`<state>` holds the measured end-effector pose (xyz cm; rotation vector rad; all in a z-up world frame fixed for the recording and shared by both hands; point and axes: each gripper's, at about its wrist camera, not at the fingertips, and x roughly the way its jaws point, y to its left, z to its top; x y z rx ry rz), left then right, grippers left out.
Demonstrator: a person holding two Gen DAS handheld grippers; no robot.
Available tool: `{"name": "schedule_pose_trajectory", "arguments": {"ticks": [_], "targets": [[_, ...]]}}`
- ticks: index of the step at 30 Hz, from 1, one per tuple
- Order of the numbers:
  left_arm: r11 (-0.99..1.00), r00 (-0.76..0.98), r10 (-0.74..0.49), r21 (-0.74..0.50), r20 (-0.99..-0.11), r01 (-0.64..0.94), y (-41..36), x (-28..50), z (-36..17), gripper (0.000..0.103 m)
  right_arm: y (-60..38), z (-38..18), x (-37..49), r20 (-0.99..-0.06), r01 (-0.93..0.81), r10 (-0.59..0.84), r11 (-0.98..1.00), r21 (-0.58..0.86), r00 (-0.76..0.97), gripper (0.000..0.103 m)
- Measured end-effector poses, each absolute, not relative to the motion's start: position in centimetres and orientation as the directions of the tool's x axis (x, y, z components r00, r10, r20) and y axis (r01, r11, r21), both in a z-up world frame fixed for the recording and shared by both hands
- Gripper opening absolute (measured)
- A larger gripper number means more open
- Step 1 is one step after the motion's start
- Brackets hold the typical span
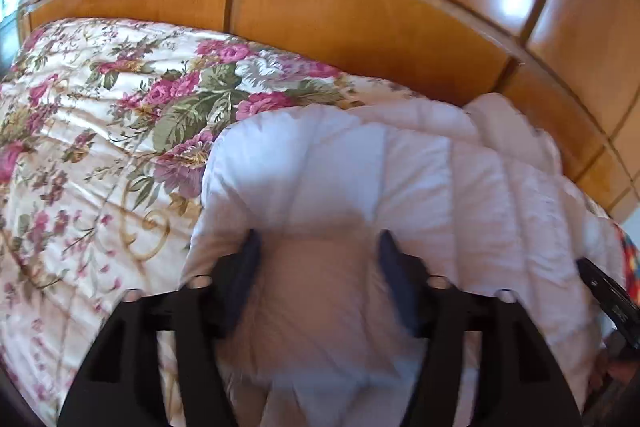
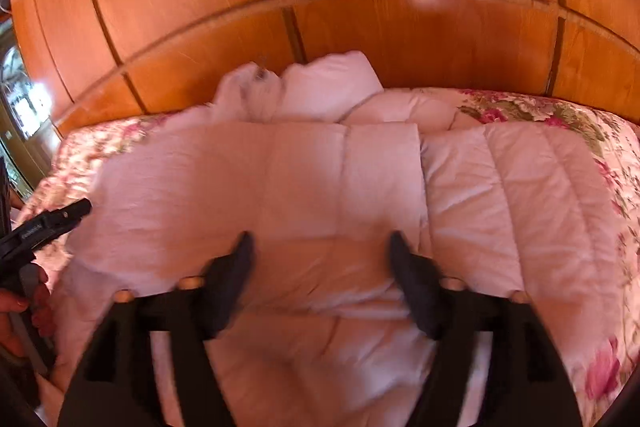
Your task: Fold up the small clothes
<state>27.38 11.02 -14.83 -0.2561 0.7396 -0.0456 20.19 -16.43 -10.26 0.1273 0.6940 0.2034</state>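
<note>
A white quilted puffy garment (image 1: 380, 171) lies spread on the floral bedspread (image 1: 88, 131). It also shows in the right wrist view (image 2: 280, 171), with one panel folded over the middle and a bunched part at the far end by the wood panels. My left gripper (image 1: 318, 247) is open just above the garment's near part, holding nothing. My right gripper (image 2: 322, 247) is open above the garment's near edge, holding nothing. The left gripper's tip shows at the left of the right wrist view (image 2: 60, 219).
Glossy orange wood panels (image 2: 360, 27) rise right behind the bed. The floral bedspread (image 2: 600, 187) extends to the right of the garment. A hand with red nails (image 2: 20, 311) holds the left gripper at the left edge. The other gripper's tip (image 1: 604, 287) shows at the right.
</note>
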Motion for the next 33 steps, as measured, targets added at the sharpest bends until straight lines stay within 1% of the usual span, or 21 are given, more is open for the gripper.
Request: {"name": "schedule_pose_trajectory", "arguments": {"ticks": [1,5,6,7,9,10,13,15,18,20,22,26,28,31,33], "targets": [[0.96,0.756,-0.145,-0.277,-0.638,-0.049,11.4,26.4,-14.1,0.082,-16.6,-9.8,19.5,-0.62,-0.144,0.233,0.971,0.192,0.749,0.073],[0.875,0.848,-0.182,-0.475,-0.498,-0.091,14.9,21.8,-11.0,0.082,-18.4,-8.2,16.0,-0.632,-0.136,0.271,0.958,0.254,0.726,0.073],[0.845,0.855,-0.223,-0.531,-0.468,-0.07,16.0,21.1,-10.5,0.082,-19.2,-8.0,14.9,-0.625,-0.13,0.279,0.953,0.274,0.729,0.073],[0.784,0.883,-0.25,-0.618,-0.398,-0.057,17.7,19.7,-10.0,0.083,-19.8,-7.9,14.1,-0.62,-0.131,0.293,0.947,0.294,0.728,0.073],[0.724,0.921,-0.204,-0.685,-0.331,-0.086,19.9,17.5,-9.4,0.083,-21.1,-7.7,12.4,-0.611,-0.124,0.306,0.939,0.321,0.731,0.073],[0.705,0.924,-0.205,-0.703,-0.323,-0.089,21.0,16.5,-9.2,0.083,-21.8,-7.6,11.3,-0.606,-0.116,0.302,0.938,0.326,0.736,0.074],[0.728,0.901,-0.25,-0.683,-0.353,-0.066,21.5,15.0,-8.7,0.083,-23.4,-7.8,8.4,-0.607,-0.092,0.282,0.941,0.325,0.743,0.074],[0.781,0.877,-0.275,-0.623,-0.393,-0.034,21.0,13.4,-8.7,0.083,-24.6,-8.2,6.3,-0.611,-0.075,0.266,0.945,0.32,0.746,0.074],[0.831,0.819,-0.328,-0.555,-0.47,0.014,19.7,11.1,-9.9,0.083,-25.8,-8.9,4.3,-0.624,-0.055,0.247,0.949,0.31,0.741,0.074],[0.839,0.773,-0.384,-0.54,-0.504,0.065,18.7,9.7,-11.0,0.083,-26.7,-9.3,2.8,-0.635,-0.038,0.227,0.954,0.296,0.738,0.074],[0.846,0.737,-0.411,-0.526,-0.536,0.088,18.0,8.5,-12.1,0.083,-27.7,-9.7,1.3,-0.643,-0.018,0.204,0.959,0.284,0.738,0.075],[0.874,0.695,-0.387,-0.482,-0.607,0.066,17.6,6.1,-14.0,0.083,-29.8,-10.5,-1.5,-0.653,0.03,0.181,0.954,0.298,0.735,0.082],[0.888,0.683,-0.359,-0.457,-0.636,0.041,18.0,4.7,-15.1,0.083,-30.5,-11.0,-2.6,-0.663,0.037,0.186,0.951,0.307,0.725,0.082],[0.882,0.654,-0.37,-0.471,-0.66,0.023,18.8,3.3,-16.5,0.083,-31.6,-12.4,-4.2,-0.676,0.03,0.236,0.934,0.357,0.699,0.082],[0.87,0.634,-0.394,-0.493,-0.666,0.023,19.2,2.6,-17.1,0.083,-32.2,-13.4,-5.1,-0.666,0.017,0.297,0.907,0.422,0.684,0.081]]}}
